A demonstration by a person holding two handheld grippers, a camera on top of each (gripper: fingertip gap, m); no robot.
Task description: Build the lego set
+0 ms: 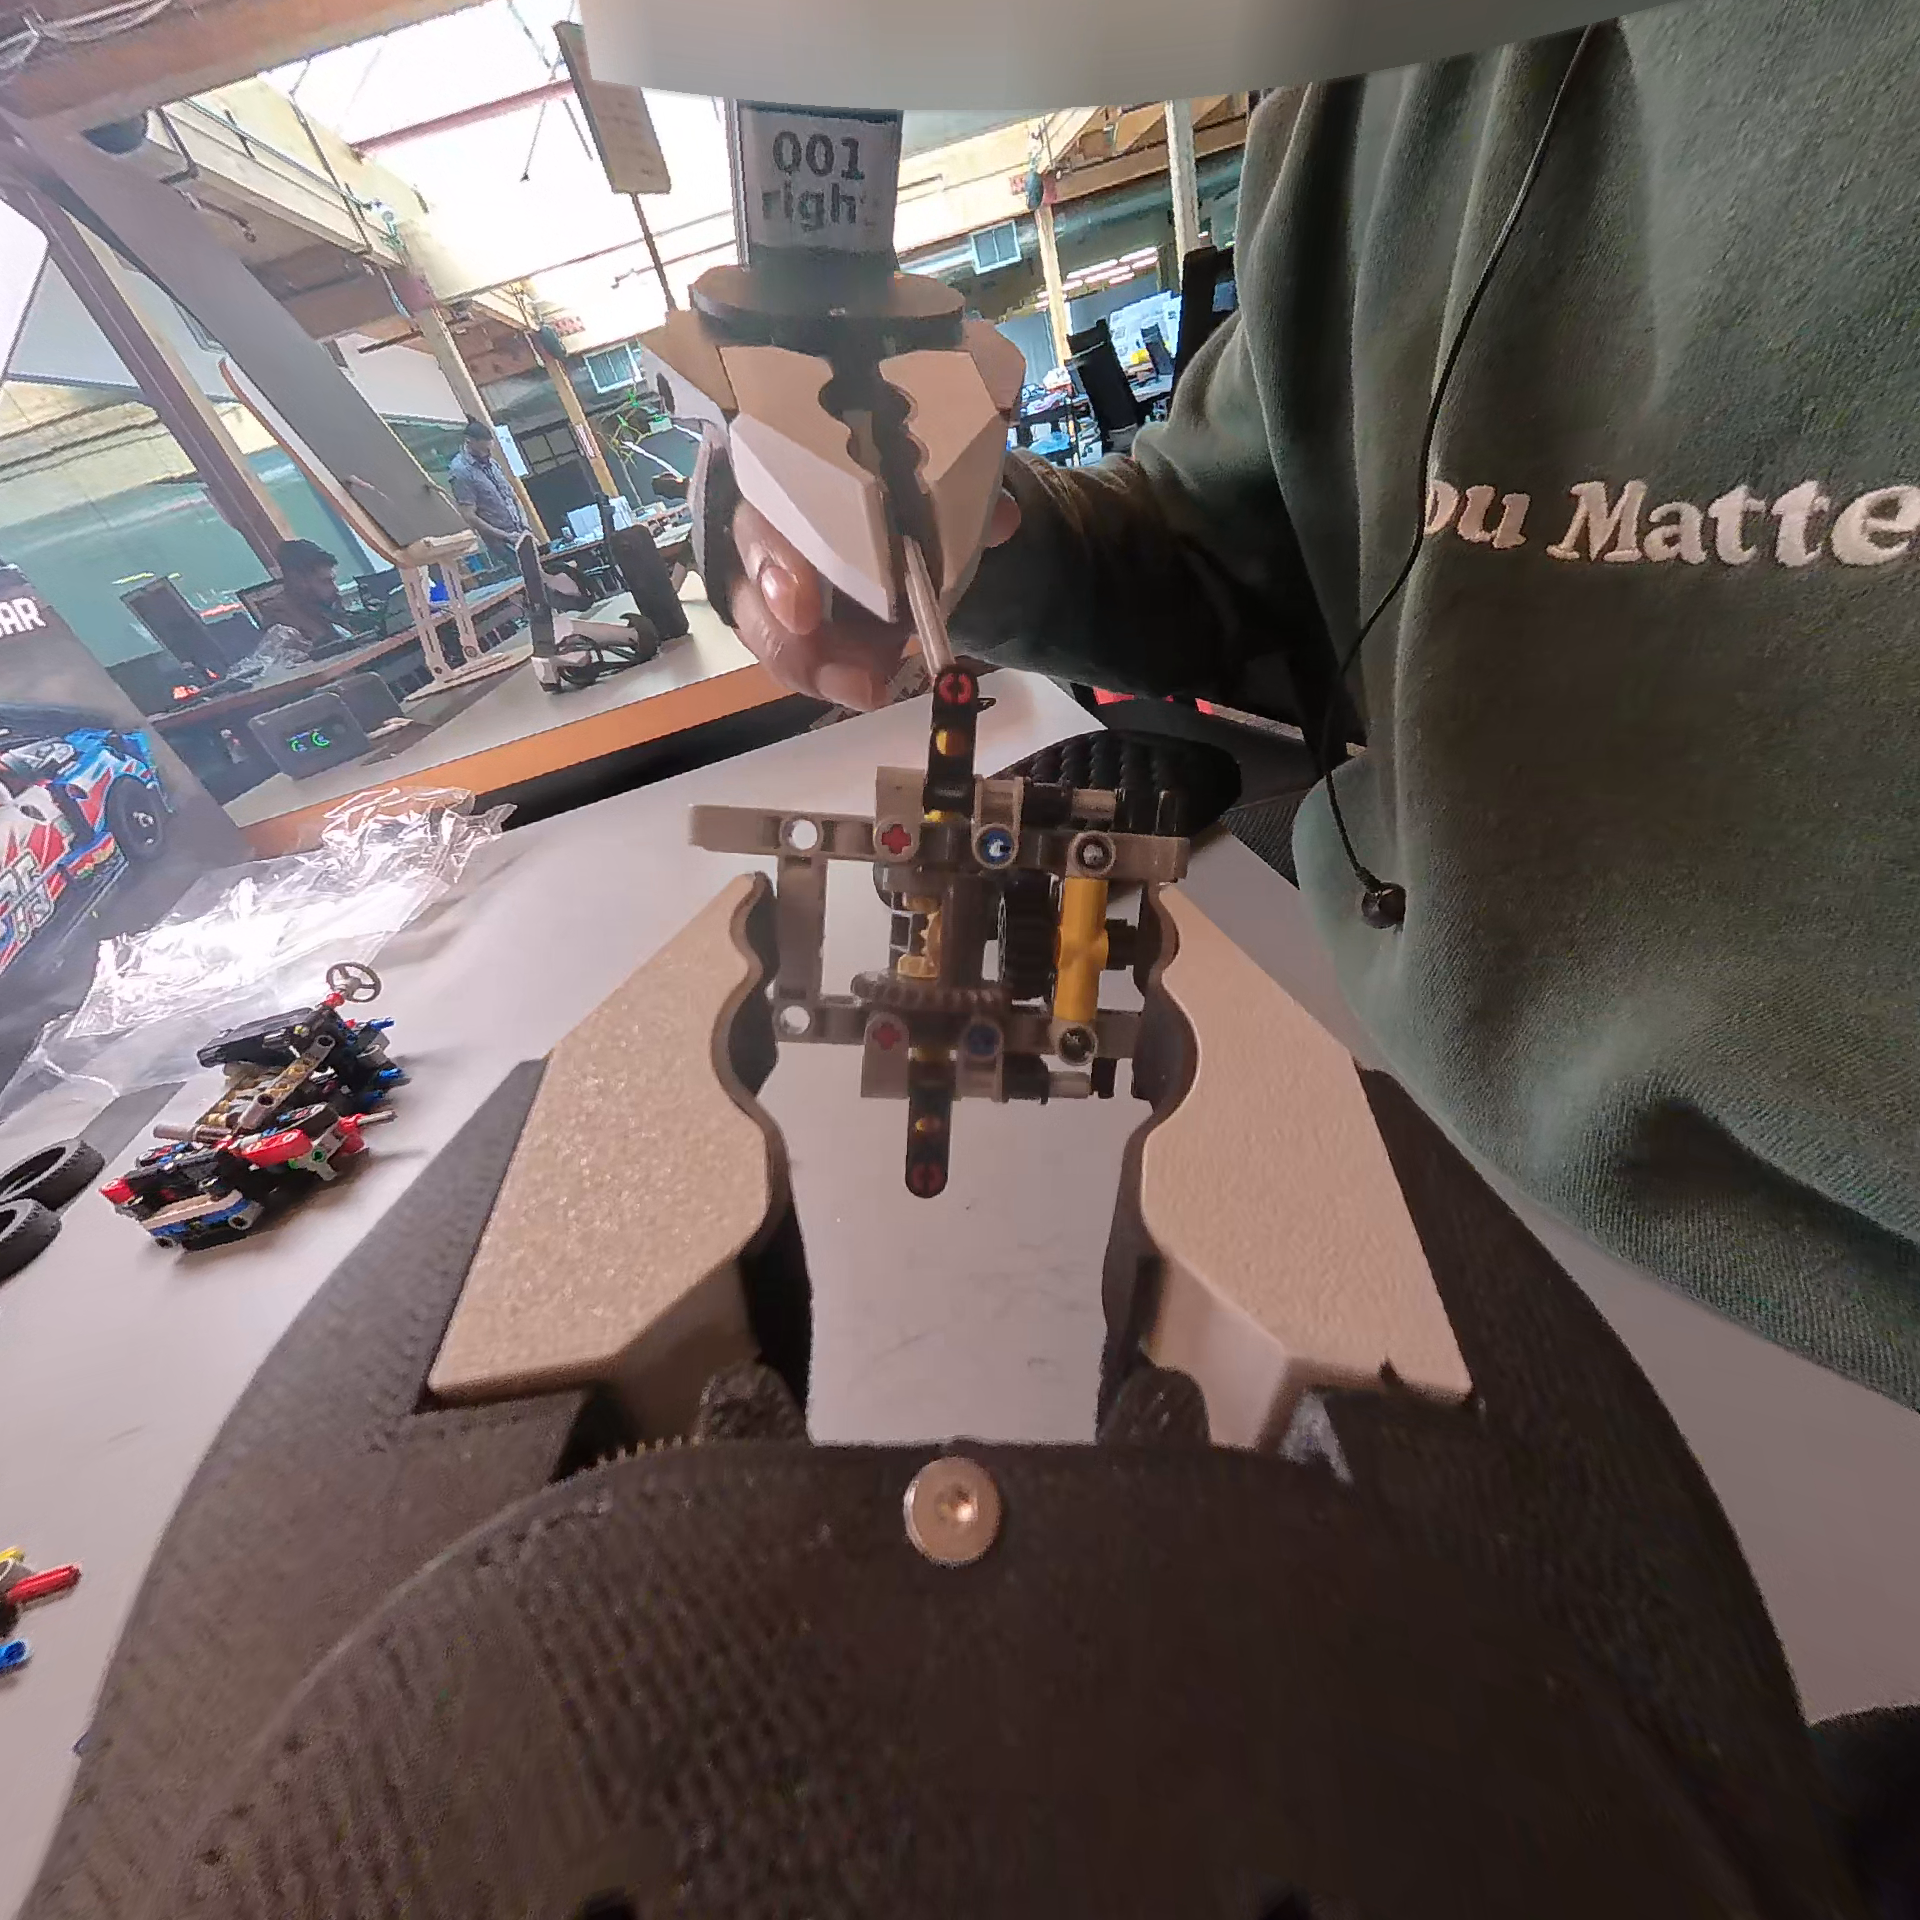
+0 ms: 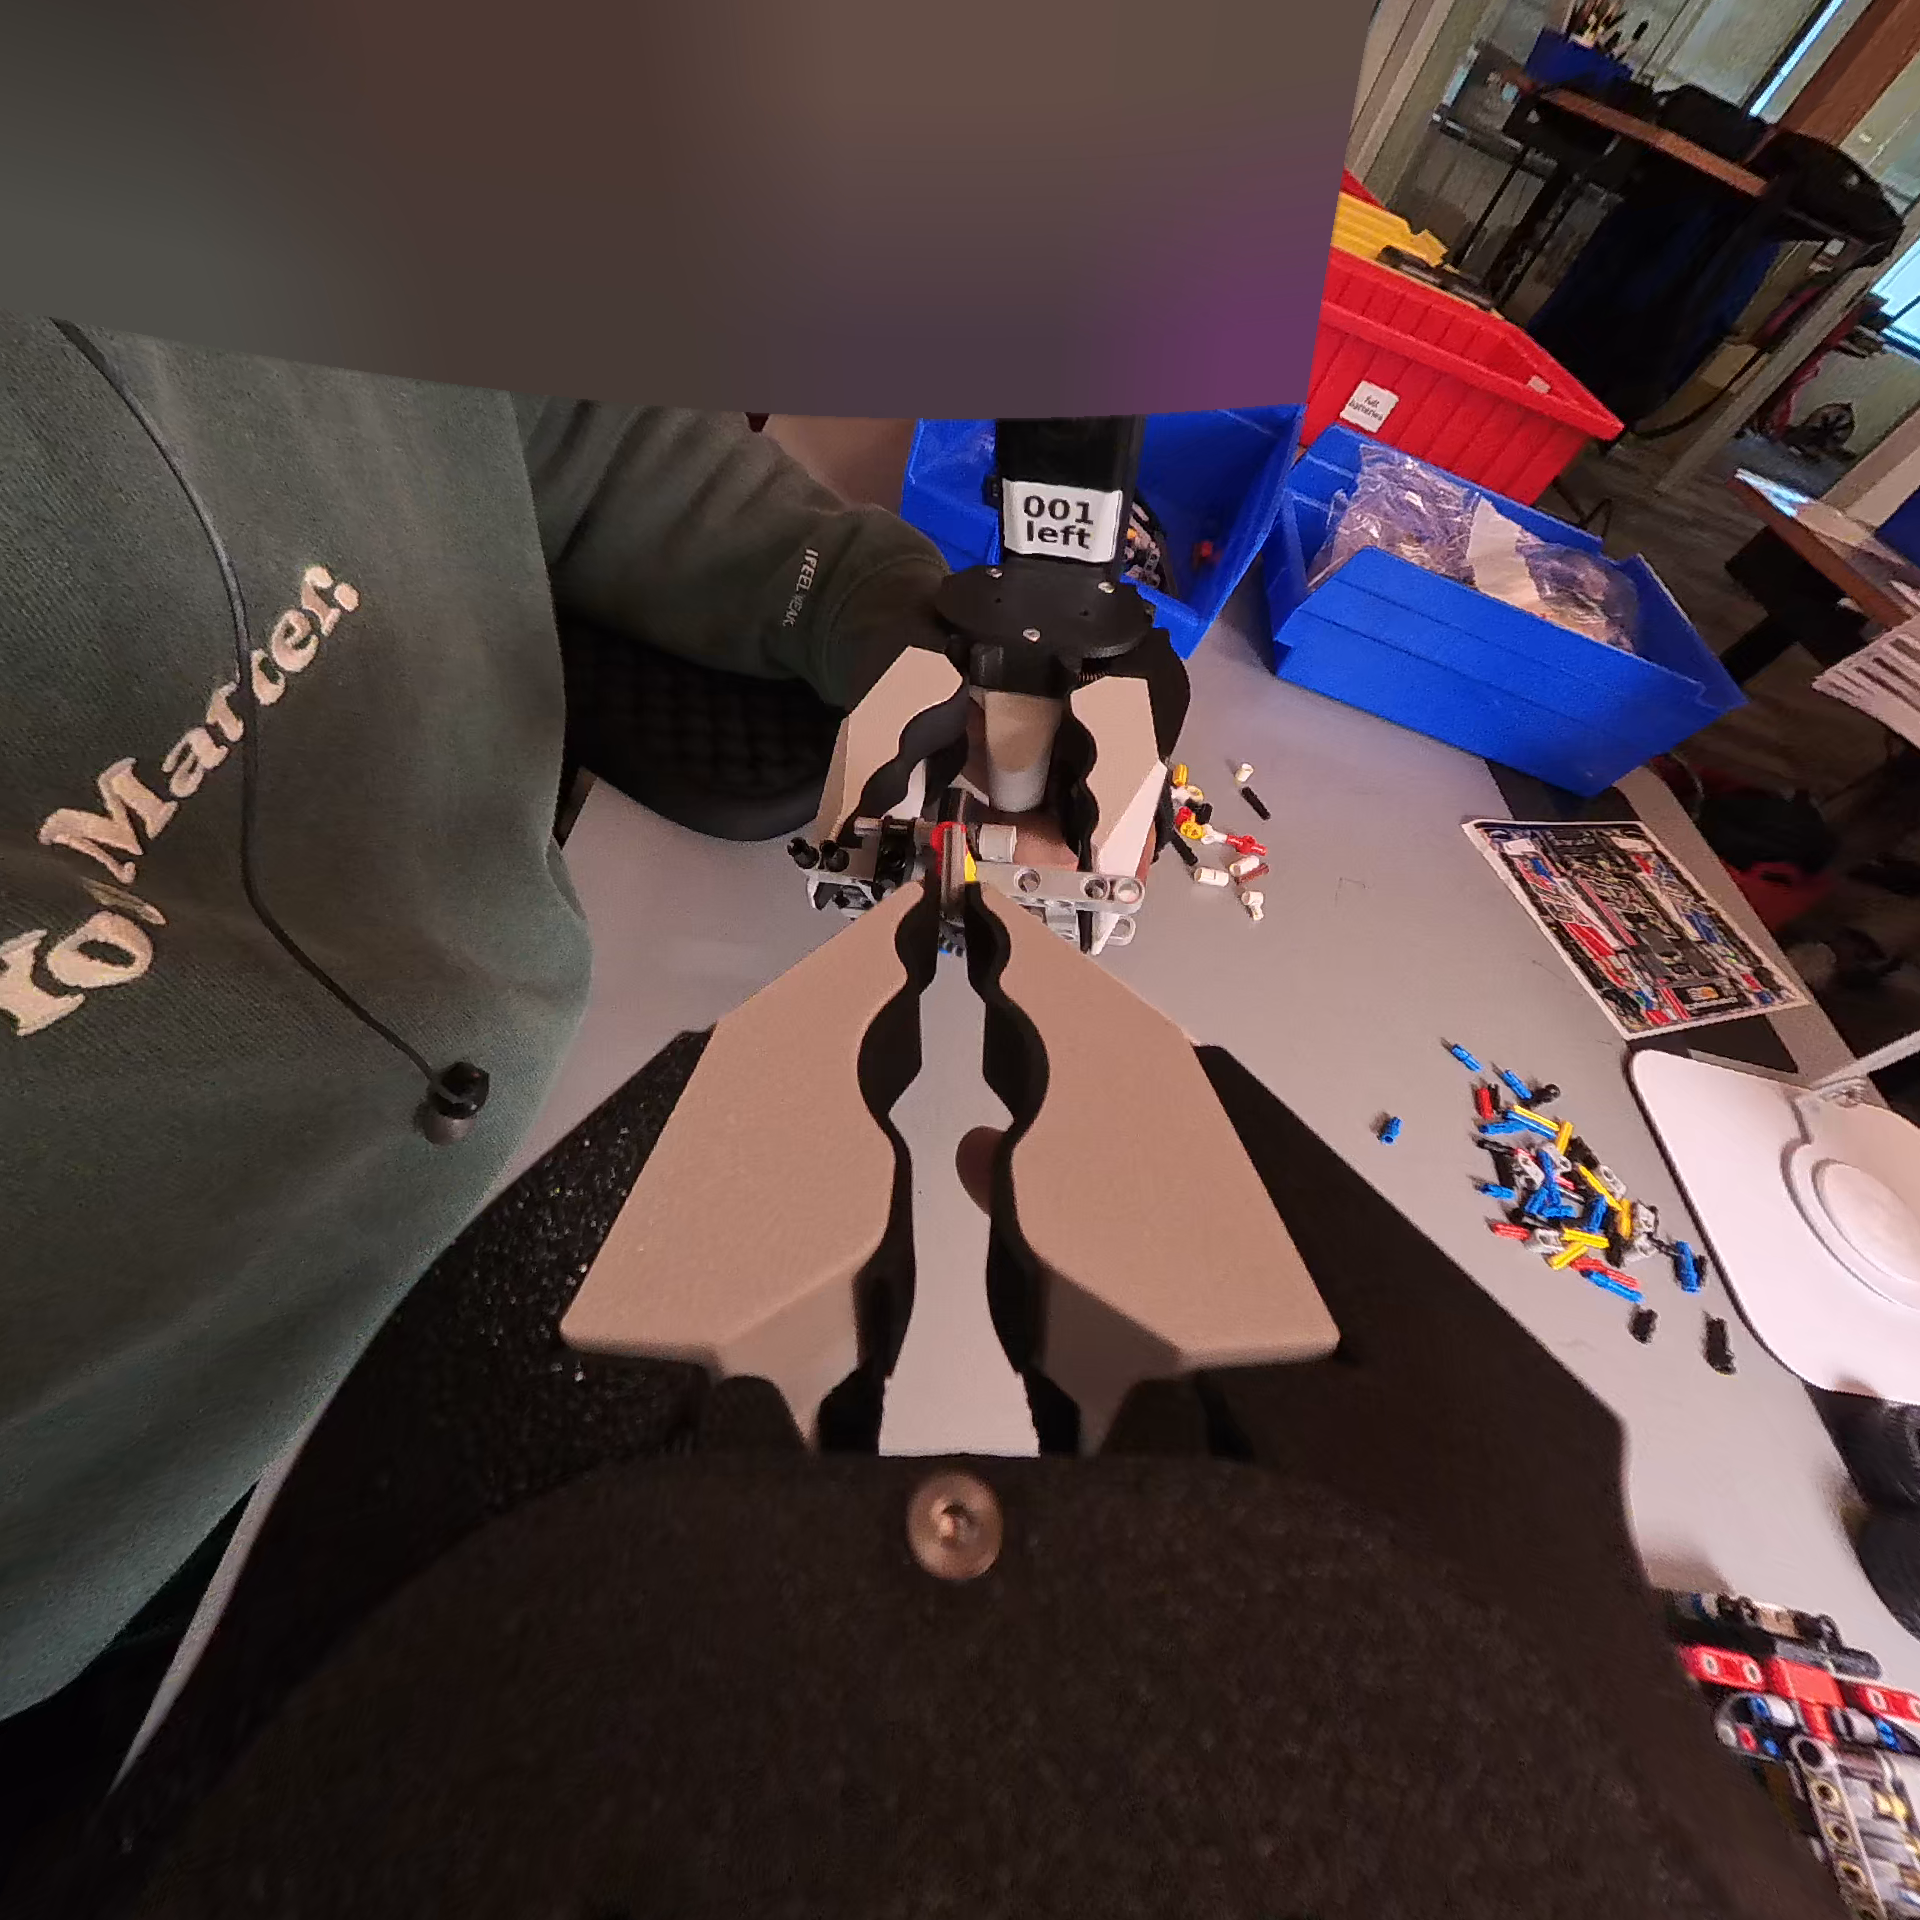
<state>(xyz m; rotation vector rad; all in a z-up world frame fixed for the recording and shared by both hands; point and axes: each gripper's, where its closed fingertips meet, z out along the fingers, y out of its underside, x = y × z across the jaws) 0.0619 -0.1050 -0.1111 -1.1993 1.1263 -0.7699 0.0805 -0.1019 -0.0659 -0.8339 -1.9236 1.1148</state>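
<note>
My left gripper (image 1: pixel 956 920) is shut on a grey Technic frame assembly (image 1: pixel 1081 956) with black gears, a yellow connector and a black beam (image 1: pixel 951 727) through its middle, held above the table. My right gripper (image 2: pixel 951 914) is shut on a thin grey axle (image 1: pixel 928 613). The axle's tip is at the red-marked hole at the top of the black beam. In the right wrist view the left gripper (image 2: pixel 982 831) and the assembly (image 2: pixel 1081 888) sit just beyond my right fingertips. In the left wrist view the right gripper (image 1: pixel 914 582) points down at the assembly.
A partly built car chassis (image 1: pixel 249 1122), a clear plastic bag (image 1: pixel 260 914) and black tyres (image 1: pixel 31 1195) lie at the left. Loose small pieces (image 2: pixel 1569 1195), a sticker sheet (image 2: pixel 1631 925), blue bins (image 2: pixel 1475 634) and a red bin (image 2: pixel 1434 364) are at the right. A person in a green hoodie (image 1: pixel 1558 727) is close behind. Across from one pair of fingers to the other is roughly 6 cm.
</note>
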